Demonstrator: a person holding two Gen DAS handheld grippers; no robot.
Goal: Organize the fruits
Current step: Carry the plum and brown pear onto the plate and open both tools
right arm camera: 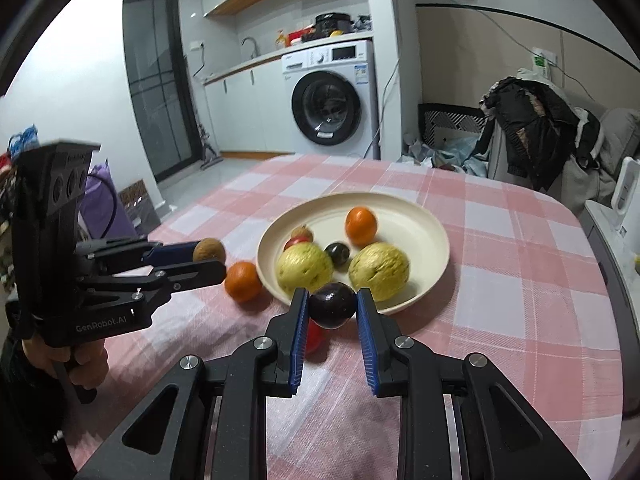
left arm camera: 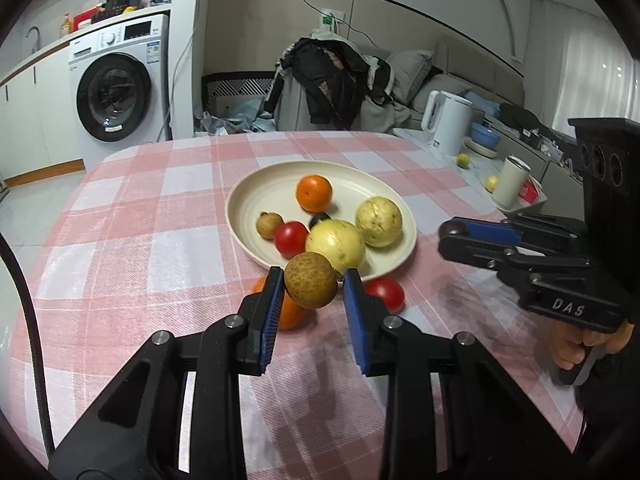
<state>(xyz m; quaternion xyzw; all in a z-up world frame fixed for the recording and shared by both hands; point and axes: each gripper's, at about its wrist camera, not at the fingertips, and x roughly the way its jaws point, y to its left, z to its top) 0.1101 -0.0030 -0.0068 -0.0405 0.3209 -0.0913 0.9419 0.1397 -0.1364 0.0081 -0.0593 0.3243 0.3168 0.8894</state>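
Brown fruit (left arm camera: 311, 280) in left jaws, dark plum (right arm camera: 333, 305) visible only right view

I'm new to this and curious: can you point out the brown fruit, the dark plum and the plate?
brown fruit (left arm camera: 311, 280), left wrist view, its rough front.
dark plum (right arm camera: 333, 305), right wrist view, its glossy middle.
plate (right arm camera: 416, 220), right wrist view, bare inner surface.

A white washing machine (right arm camera: 330, 100) stands under a counter; clothes (left arm camera: 332, 76) drape a chair.
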